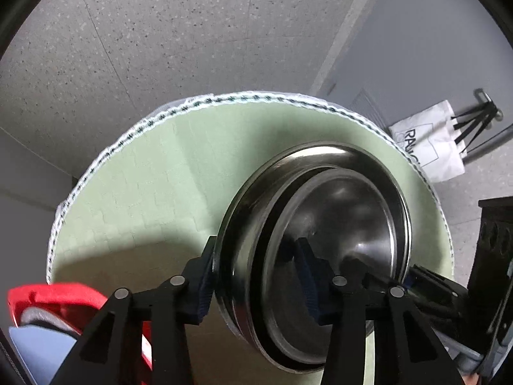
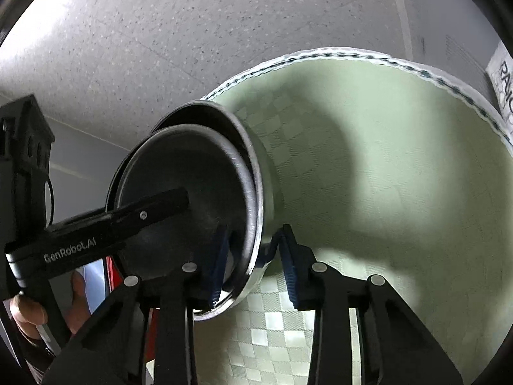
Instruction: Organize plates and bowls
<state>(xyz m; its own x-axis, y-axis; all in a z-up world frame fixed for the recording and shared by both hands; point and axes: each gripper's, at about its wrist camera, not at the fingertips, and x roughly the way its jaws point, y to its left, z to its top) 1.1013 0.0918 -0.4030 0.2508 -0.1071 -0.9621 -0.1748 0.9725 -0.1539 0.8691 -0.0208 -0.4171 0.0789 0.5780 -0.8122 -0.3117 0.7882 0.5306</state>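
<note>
On the round table's pale green checked cloth [image 1: 134, 192] stands a stack of two nested steel bowls, the landmark for all else: an outer steel bowl [image 1: 320, 155] with a smaller inner steel bowl [image 1: 346, 211] sitting in it. Nearest in the left wrist view, the left gripper [image 1: 258, 276] straddles the near wall of the stack, one blue-padded finger against the outside of the outer bowl, the other down inside the inner bowl; its jaws look clamped on both rims together. In the right wrist view the right gripper [image 2: 253, 256] bites the opposite side of the same stack [image 2: 192, 173], one pad inside, one outside the outer bowl's wall [image 2: 266, 192]; whether the outside pad presses the metal cannot be told. Beside the stack on the left gripper's side, a red cloth [image 1: 64, 301] lies at the table's edge. Beyond the table's patterned hem, a white paper bag [image 1: 429, 141] stands on the speckled grey floor [image 1: 160, 48].
</note>
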